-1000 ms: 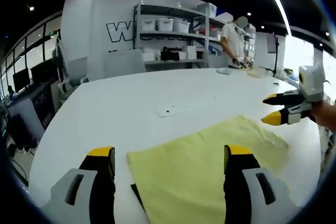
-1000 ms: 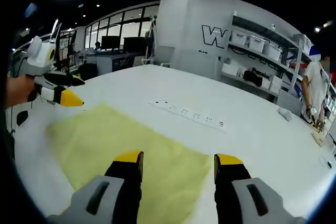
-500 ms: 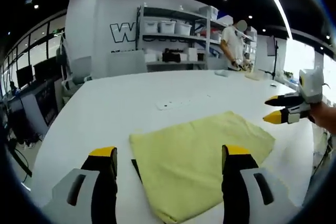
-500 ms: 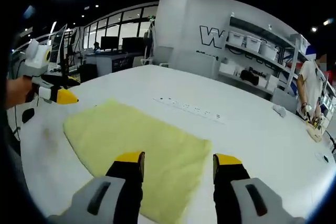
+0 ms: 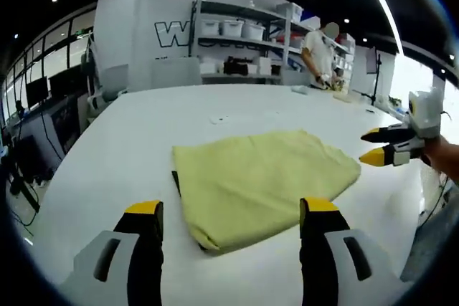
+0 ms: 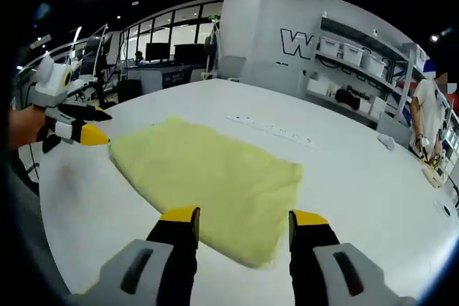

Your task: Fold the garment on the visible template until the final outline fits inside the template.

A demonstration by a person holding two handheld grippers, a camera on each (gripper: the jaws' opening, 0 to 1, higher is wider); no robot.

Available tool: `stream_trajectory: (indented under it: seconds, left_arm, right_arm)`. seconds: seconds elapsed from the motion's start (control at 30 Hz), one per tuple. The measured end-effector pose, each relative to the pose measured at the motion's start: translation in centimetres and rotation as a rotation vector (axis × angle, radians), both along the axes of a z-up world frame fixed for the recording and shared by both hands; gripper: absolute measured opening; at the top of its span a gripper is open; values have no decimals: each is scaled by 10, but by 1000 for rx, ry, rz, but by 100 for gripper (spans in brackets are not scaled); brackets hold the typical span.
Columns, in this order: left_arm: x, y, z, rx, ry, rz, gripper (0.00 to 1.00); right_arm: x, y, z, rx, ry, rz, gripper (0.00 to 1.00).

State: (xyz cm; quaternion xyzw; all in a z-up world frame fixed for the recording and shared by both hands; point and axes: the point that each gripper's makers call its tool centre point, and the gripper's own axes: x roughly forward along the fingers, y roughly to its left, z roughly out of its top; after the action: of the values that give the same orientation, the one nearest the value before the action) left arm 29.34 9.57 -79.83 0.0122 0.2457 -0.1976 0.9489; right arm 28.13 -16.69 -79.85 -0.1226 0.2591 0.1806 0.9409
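- The room was a bright workshop with shelving along a white wall and a large white desk [image 5: 129,155] in the foreground.
- Left gripper view: the left gripper [image 5: 229,213] hovered above the desk's near edge, jaws spread apart and empty. The folded yellow garment [image 5: 262,177] lay flat just beyond them, mid-desk. A dark strip, perhaps the template [image 5: 176,178], peeked out at the garment's left edge. The right gripper [image 5: 378,145] hung just off the cloth's right corner, jaws parted and holding nothing.
- Right gripper view: the right gripper's jaws stood wide and empty over the garment's near edge; the left gripper sat beside its far left corner.
- The cloth looked light, soft and limp, likely to sag and slide on the smooth desk; pinching a doubled corner or folded edge seemed safest.
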Motion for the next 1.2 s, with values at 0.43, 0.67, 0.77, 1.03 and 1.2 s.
stream_trajectory:
  seconds: [0.43,0.67,0.77,1.03,1.2]
  left_arm:
    - [-11,12,-34,-17,76,21,61]
    - [-10,12,-36,-21,81,15,52]
    - [-8,12,-37,-23,82,14,48]
    - [-6,16,-41,-33,101,28,37]
    - [-6,25,-40,-21,107,54,21]
  right_arm:
    - [-18,-20,-41,46,132,-51,43]
    - [-15,-25,-51,87,166,-76,32]
    - [-14,-28,-51,93,164,-86,28]
    - [-13,-34,-50,94,159,-114,18]
    - [-14,-34,-51,96,164,-114,16]
